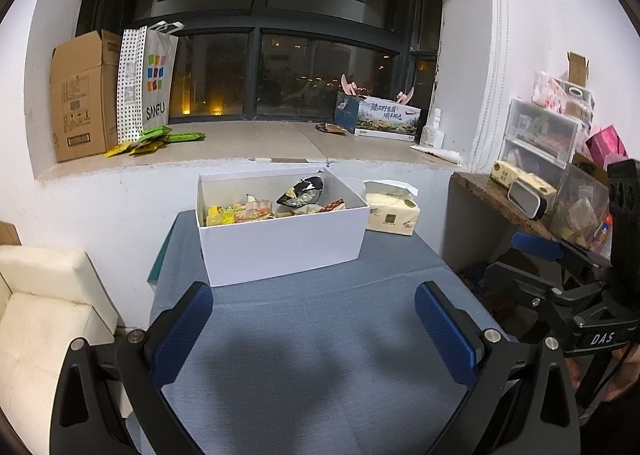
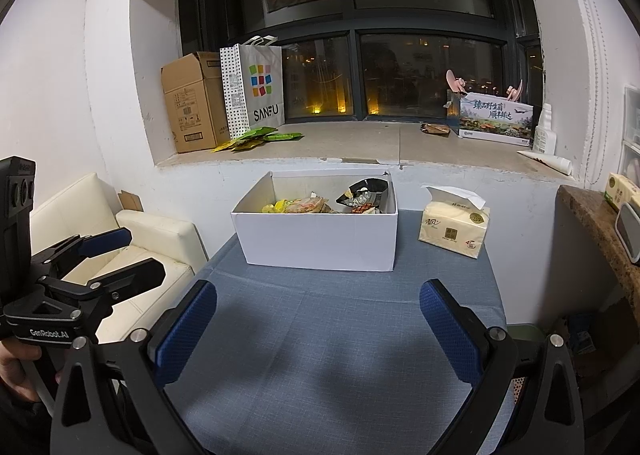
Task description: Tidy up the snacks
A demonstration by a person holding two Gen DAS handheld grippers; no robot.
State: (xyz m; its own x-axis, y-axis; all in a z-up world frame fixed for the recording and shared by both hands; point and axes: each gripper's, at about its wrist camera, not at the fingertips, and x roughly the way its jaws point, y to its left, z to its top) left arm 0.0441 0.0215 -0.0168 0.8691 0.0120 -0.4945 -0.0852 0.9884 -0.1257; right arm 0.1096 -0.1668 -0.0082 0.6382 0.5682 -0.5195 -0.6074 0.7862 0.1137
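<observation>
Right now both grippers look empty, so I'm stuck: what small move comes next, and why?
Probably reach the left gripper toward the green snack packets on the stone windowsill; they lie outside the white cardboard box, and both grippers are open.

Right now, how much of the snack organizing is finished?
Several snack packets already lie inside the white box. Nothing is in hand: the left hand-held gripper and right hand-held gripper are open and empty. Green packets and a brown packet remain on the windowsill.
</observation>
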